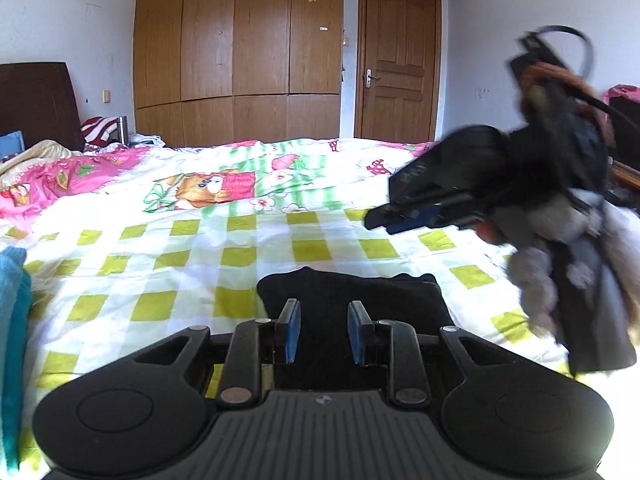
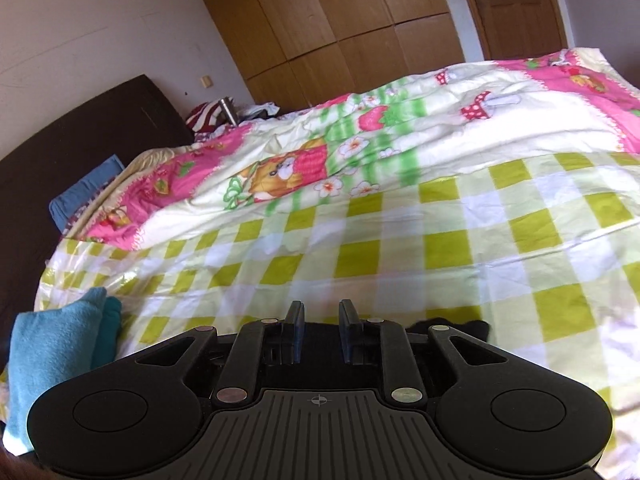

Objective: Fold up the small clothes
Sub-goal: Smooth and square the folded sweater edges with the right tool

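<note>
- black garment [image 1: 352, 300] right up close, lying flat on the checked bedspread [image 1: 160, 264], just past the left gripper [image 1: 324, 330], whose blue-padded tongs stand apart with nothing between them.
- looks like a compact dark shape, edges fairly even, so i'd judge it mostly folded; maybe one tidy-up left.
- right gripper [image 2: 322, 330] off to the right and raised in the left view, blurred; in its own view the tongs are parted and empty, with a sliver of the black cloth peeking beside them.
- teal folded piece [image 2: 52, 344] at the near left edge, likely done already.
- further out, cartoon quilt [image 2: 360, 148], then wardrobe [image 1: 240, 40] and door [image 1: 400, 64].
- no readable writing; only a small emblem on the gripper body.
</note>
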`<state>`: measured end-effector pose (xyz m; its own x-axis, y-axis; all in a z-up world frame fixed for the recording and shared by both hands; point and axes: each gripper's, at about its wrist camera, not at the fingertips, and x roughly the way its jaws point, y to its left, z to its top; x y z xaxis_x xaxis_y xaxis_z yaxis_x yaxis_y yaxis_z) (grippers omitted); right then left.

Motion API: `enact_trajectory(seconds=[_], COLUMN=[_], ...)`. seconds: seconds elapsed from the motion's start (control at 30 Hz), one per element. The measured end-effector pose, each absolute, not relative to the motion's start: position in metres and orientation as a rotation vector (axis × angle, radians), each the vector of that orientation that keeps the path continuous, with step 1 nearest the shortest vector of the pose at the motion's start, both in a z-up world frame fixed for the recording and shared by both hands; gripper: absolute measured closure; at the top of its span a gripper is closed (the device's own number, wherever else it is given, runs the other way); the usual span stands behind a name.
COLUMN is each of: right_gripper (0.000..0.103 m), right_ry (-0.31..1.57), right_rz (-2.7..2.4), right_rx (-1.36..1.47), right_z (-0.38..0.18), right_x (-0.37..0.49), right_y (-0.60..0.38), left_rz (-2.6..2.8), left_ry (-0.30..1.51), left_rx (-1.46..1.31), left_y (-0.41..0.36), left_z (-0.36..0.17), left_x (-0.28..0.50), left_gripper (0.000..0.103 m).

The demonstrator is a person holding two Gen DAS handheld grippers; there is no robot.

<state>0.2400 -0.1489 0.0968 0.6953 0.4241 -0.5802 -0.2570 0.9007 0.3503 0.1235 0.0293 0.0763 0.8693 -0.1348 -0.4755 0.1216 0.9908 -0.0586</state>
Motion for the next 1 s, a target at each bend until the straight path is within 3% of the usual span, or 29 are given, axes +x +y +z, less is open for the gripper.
enact_trajectory(seconds=[0.17,0.37,0.53,0.8,1.0], right_gripper=[0.082,0.082,0.082,0.080,0.078], right_ry=[0.743,0.736,0.775,0.769,0.852], right_rz=[0.323,0.338,0.320,0.340,0.291], right_rx=[0.192,0.083,0.144,0.165,0.138], right_z=[0.060,0.026,0.019,0.048,0.018], right_x=[0.189,0.166,0.183,0.108,0.103], right_y=[-0.173,-0.154,-0.159,-0.168,-0.151], left_rz=[-0.124,-0.037,-0.022,-0.050,-0.003], left_ry=[0.531,0.709,0.689,0.585,0.662], left_rx=[-0.050,-0.009,0.061,0.068,0.124], left_y=[0.022,0.038,0.027,0.042,0.053], left_z=[0.061,0.007,0.000,0.039,0.014], left_x=[0.182,0.215,0.214,0.143,0.118], left_gripper=[0.063,0.060,0.060,0.060,0.059])
